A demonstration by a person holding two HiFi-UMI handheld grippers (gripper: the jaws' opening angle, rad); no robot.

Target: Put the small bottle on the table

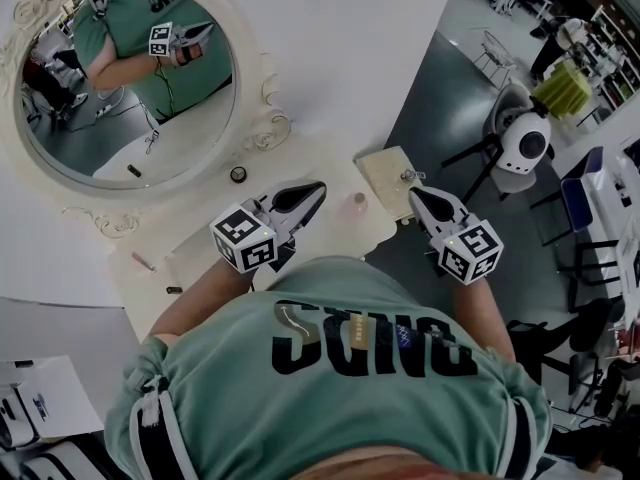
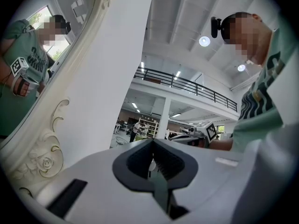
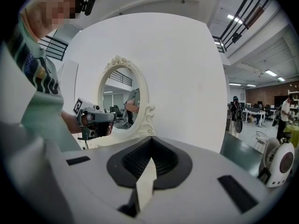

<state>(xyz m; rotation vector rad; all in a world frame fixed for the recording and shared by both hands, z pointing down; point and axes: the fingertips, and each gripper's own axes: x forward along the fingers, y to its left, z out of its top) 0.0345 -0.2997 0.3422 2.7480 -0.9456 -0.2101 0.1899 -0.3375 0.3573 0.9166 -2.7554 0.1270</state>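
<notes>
Small bottle [image 1: 358,202], seemingly one, on table [image 1: 335,230], left gripper [image 1: 318,189], right gripper [image 1: 414,194], both closed empty

Head cam: steeply down at desk [image 1: 335,225] + mirror [image 1: 125,78]. Cams on left hand-held gripper [image 1: 316,188] and right hand-held gripper [image 1: 416,194] sit close behind jaws, facing level-ish, both catch that mirror.

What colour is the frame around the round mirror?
Cream-white mirror frame, carved scrolls; shows best in head view.
</notes>
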